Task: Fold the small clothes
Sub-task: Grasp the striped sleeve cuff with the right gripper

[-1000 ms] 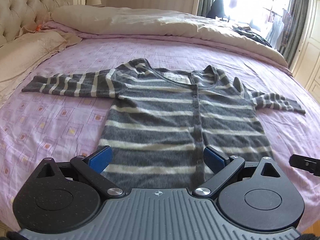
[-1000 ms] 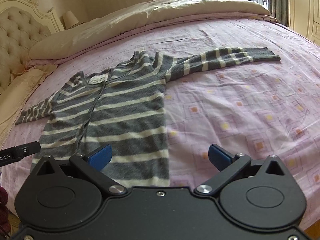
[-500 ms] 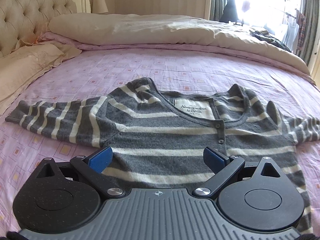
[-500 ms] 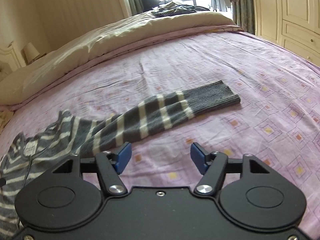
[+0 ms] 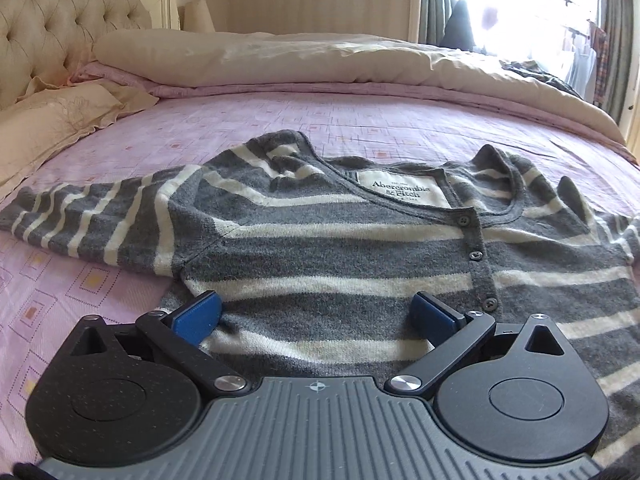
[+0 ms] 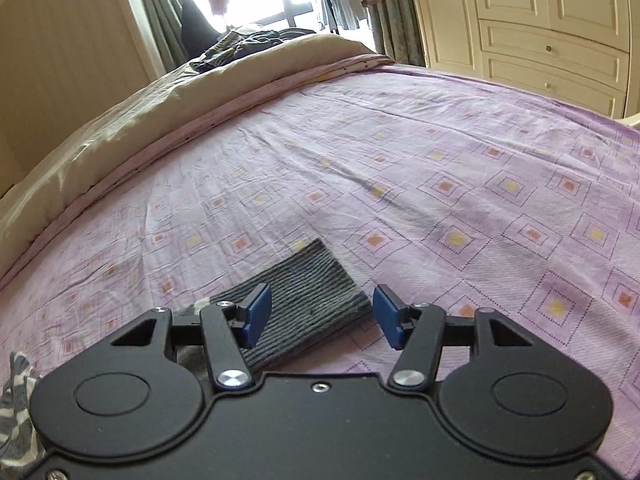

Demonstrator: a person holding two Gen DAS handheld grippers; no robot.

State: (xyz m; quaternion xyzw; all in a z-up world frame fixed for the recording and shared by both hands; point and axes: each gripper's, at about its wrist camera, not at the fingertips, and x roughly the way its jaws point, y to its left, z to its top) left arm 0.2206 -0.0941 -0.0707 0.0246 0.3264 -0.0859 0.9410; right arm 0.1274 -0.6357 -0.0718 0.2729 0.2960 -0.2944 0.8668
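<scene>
A grey cardigan with white stripes (image 5: 344, 252) lies flat, buttoned, on the pink bedspread (image 5: 100, 280), collar label facing up. Its left sleeve (image 5: 92, 220) stretches out to the left. My left gripper (image 5: 316, 314) is open and hovers low over the cardigan's chest, below the armpit. In the right wrist view the grey ribbed cuff (image 6: 308, 300) of the right sleeve lies between the blue pads of my right gripper (image 6: 322, 316), which is open and not closed on it. A bit of the striped body (image 6: 16, 408) shows at the lower left.
A cream duvet (image 5: 320, 60) is rolled along the far side of the bed. A cream pillow (image 5: 48, 120) and tufted headboard (image 5: 60, 20) are at the left. Dark clothes (image 6: 244, 44) lie on the duvet. Cream wardrobe doors (image 6: 552, 32) stand at the right.
Both grippers moved forward and lower. The left one went from the hem up to the chest. The right one travelled along the right sleeve to its cuff, with its jaws narrowed somewhat.
</scene>
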